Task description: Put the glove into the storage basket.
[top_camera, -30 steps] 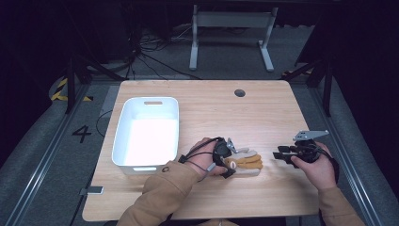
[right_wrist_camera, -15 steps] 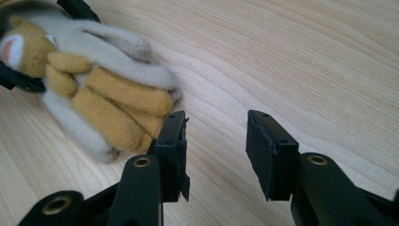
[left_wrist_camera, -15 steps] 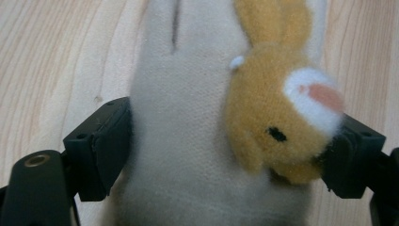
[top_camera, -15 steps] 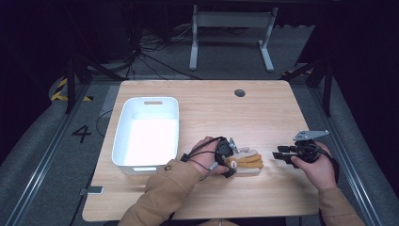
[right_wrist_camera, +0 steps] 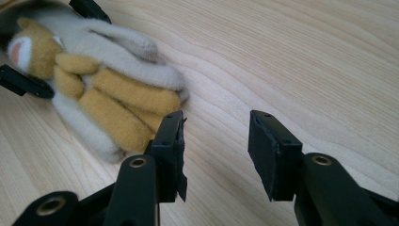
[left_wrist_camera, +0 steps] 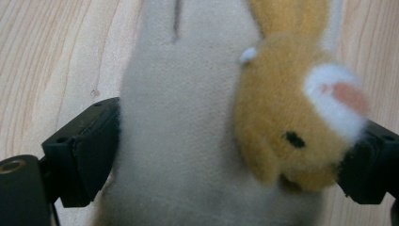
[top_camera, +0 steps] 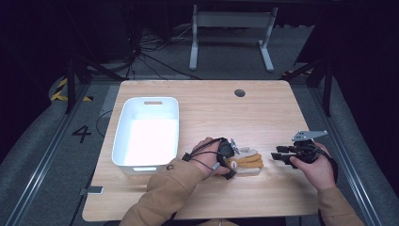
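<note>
Right gripper (top_camera: 277,156) jaws have just been opening, empty; plush toy (top_camera: 245,161) unmoved

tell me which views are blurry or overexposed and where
High view: the inside of the white bin is blown out to plain white, and the floor around the table is very dark. Left gripper view: the plush toy is so close it looks soft, its snout blurred. Right gripper view: fairly sharp, the wood grain clear between the open right gripper.

1. We see a brightly lit worktop (top_camera: 207,108) amid dark surroundings.
2. The white bin (top_camera: 147,132) glares, its floor washed out.
3. The plush toy (left_wrist_camera: 226,117) close up looks soft and slightly blurred.
4. Shadows stay faint.
</note>
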A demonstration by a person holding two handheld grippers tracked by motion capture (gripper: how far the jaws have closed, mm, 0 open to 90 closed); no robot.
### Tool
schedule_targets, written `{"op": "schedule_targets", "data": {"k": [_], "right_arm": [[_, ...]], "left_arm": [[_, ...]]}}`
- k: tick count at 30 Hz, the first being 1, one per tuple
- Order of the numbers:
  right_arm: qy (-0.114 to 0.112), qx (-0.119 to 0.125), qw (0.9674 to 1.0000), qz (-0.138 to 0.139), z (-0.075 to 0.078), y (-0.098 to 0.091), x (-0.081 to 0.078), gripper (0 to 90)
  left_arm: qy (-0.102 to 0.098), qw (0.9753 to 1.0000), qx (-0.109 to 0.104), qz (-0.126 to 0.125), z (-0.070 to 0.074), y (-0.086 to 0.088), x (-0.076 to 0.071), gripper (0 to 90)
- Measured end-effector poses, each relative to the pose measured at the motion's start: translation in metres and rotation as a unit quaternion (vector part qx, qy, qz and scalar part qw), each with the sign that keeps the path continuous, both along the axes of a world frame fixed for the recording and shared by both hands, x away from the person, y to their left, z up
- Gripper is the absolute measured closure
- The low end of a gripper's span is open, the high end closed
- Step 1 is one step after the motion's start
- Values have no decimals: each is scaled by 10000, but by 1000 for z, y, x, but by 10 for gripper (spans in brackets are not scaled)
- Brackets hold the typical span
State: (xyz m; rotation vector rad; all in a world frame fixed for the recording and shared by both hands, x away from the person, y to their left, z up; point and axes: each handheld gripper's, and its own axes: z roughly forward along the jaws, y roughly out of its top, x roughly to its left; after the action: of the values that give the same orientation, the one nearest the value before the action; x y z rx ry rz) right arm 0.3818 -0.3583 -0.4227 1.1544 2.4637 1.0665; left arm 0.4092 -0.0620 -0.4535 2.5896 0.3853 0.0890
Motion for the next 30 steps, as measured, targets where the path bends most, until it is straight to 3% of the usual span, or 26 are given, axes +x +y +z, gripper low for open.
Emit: {"op": "schedule_targets", "data": {"k": [2,3,7,8,14,27,30], "right_arm": [[4,0,10000,-3,0,0,0,569],[17,0,10000,7,0,0,0,569],[14,5,10000,-2,-1,-1,0,569],[29,30,10000,-2,-1,0,0,568],[44,34,10000,-4,-2,0,0,567],[33,51,10000,1,-3,1,0,565],[27,50,10000,-8,-3,0,1,564]], "left_arm": [[15,10000,-26,23,1,0,0,107],[1,10000,-37,25,3,1,0,178],[23,10000,-11,1,5,1,-1,228],[51,10000,23,29,7,0,-2,307],[62,9998,184,68,11,-3,-4,428],[20,9995,95,305,11,-2,-5,615],[99,9993,137,327,13,-3,-5,641]]}}
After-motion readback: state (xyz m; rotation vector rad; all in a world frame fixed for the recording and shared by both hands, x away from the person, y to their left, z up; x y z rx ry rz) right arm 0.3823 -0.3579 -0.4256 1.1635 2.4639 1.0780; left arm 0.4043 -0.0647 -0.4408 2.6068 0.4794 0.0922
